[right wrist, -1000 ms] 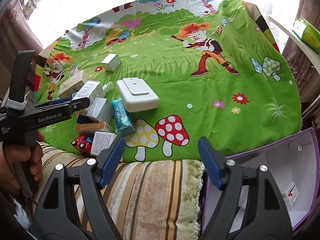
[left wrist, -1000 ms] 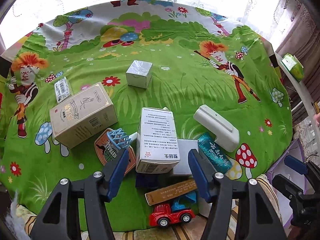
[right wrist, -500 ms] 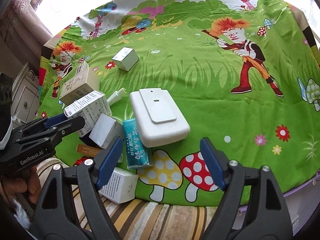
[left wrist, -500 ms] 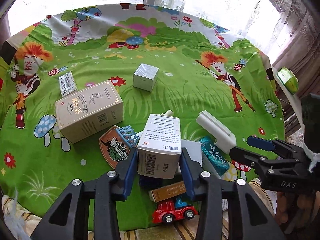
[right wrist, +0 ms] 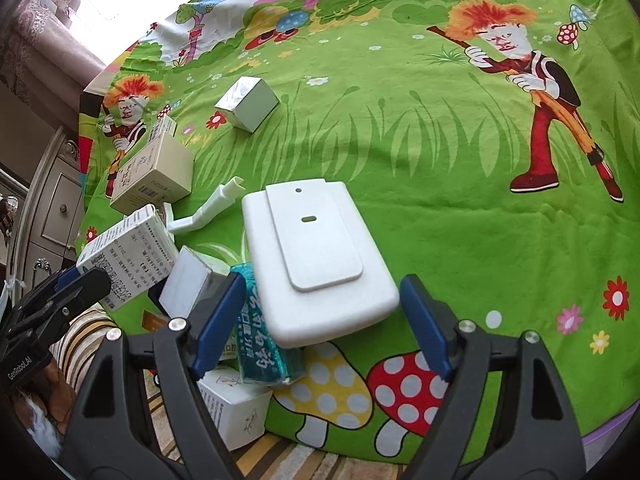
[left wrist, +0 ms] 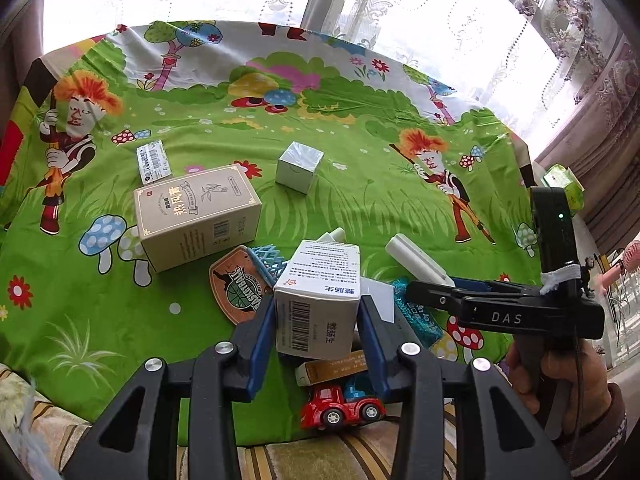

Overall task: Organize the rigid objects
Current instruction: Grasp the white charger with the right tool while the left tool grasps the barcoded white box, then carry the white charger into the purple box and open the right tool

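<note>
Two hand-held grippers: left hand-held gripper (left wrist: pixel 318 322) clamps the light, crushable white carton (left wrist: pixel 320 296) across its sidewalls; right hand-held gripper (right wrist: pixel 322 322) stands wide, straddling the smooth white case (right wrist: pixel 316 256).

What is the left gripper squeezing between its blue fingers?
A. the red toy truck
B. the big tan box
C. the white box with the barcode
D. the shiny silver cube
C: in the left wrist view the left gripper has both blue fingers pressed on the sides of the white box, whose barcode faces the camera.
</note>
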`<action>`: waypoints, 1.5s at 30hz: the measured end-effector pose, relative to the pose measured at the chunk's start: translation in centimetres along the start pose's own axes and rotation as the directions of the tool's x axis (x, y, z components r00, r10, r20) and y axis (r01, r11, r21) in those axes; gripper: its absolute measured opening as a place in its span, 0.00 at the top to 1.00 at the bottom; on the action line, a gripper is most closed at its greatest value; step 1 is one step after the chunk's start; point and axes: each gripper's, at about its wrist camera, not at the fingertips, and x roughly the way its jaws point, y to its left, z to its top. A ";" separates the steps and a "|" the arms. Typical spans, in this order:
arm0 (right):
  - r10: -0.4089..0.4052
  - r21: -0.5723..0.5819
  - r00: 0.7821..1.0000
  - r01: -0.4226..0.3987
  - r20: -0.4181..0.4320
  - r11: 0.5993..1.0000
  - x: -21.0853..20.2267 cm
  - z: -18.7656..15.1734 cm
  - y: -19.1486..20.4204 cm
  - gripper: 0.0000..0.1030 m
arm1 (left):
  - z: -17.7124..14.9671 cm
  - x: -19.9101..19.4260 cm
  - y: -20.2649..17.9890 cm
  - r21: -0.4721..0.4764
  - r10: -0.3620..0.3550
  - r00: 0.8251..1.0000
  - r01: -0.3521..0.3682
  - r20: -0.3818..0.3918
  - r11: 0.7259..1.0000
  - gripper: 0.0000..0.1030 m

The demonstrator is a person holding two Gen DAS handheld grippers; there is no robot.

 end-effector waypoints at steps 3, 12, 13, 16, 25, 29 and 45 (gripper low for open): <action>-0.011 -0.015 1.000 0.012 0.016 1.000 -0.4 -0.2 0.3 0.31 | -0.2 -0.2 -0.1 0.003 0.004 1.000 -0.004 0.010 1.000 0.60; -0.056 -0.003 0.993 0.057 0.104 0.998 -2.8 -1.6 0.6 0.31 | -0.7 -1.3 -0.8 0.018 0.002 0.999 -0.003 0.042 1.000 0.60; -0.067 0.001 0.991 0.067 0.113 0.998 -3.2 -1.9 0.6 0.31 | -0.7 -1.4 -1.0 0.020 0.002 0.999 -0.003 0.045 1.000 0.60; -0.086 0.017 0.986 0.085 0.143 0.996 -4.2 -2.8 0.5 0.31 | -0.9 -1.8 -1.3 0.024 -0.003 0.999 0.001 0.053 1.000 0.60; -0.145 0.060 0.971 0.136 0.191 0.989 -7.4 -6.4 -0.1 0.31 | -1.6 -2.6 -2.5 0.045 -0.027 0.998 0.025 0.059 0.999 0.60; -0.171 0.089 0.961 0.155 0.217 0.984 -9.1 -8.2 -0.7 0.31 | -2.0 -2.9 -3.5 0.063 -0.049 0.997 0.046 0.054 0.997 0.60; -0.321 0.272 0.917 0.254 0.238 0.928 -16.7 -17.1 -6.9 0.31 | -4.1 -3.5 -9.3 0.136 -0.172 0.985 0.172 -0.017 0.976 0.60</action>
